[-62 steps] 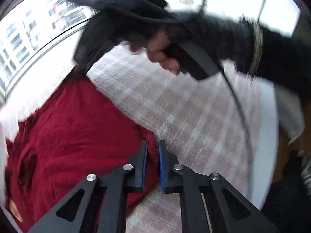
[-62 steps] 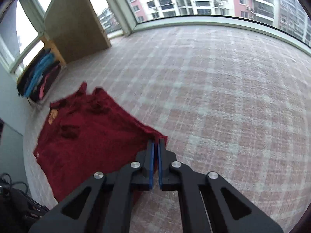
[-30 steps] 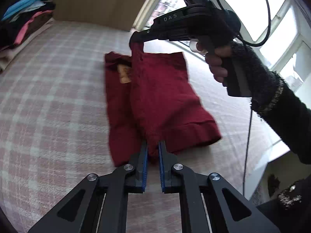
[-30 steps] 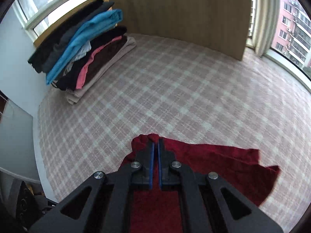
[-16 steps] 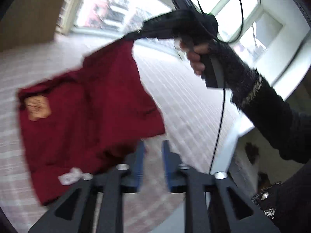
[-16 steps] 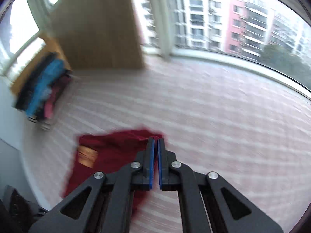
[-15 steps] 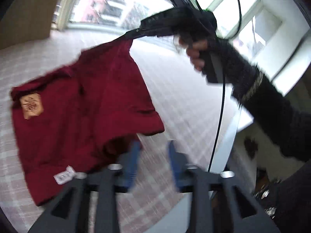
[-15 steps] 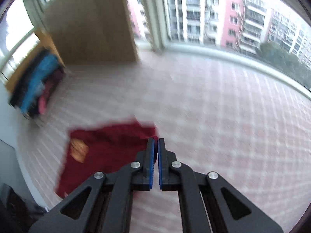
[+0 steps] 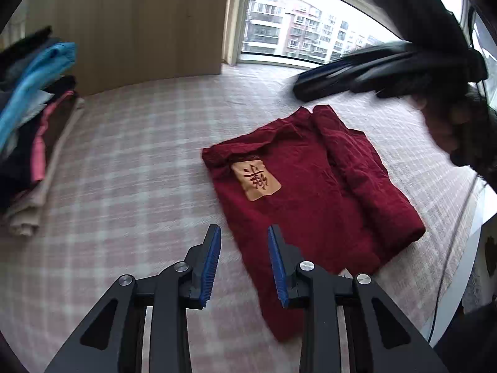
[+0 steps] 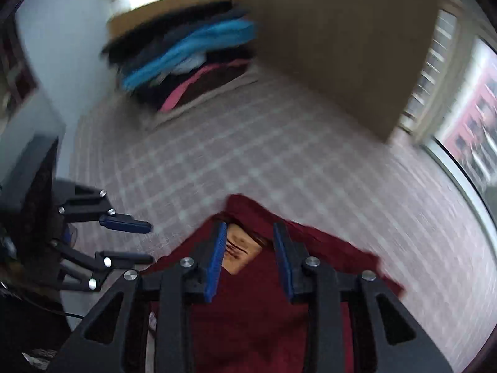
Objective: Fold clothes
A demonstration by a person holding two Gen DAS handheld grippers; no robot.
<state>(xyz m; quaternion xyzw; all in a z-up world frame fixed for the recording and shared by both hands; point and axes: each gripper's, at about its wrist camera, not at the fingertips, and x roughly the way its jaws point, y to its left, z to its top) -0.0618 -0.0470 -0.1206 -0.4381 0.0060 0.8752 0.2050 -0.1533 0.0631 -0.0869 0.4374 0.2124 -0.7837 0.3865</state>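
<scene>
Home setting, likely a bedroom or enclosed balcony in a flat. A wide surface is covered by a pink plaid sheet (image 9: 130,161), with a stack of folded clothes (image 9: 28,118) kept at its edge beside a wooden cabinet (image 9: 139,25). Apartment blocks (image 9: 298,37) are seen through the large window.

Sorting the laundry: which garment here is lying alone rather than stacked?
The dark red garment with the tan patch, flat on the checked surface. The others sit in a pile at the left.
</scene>
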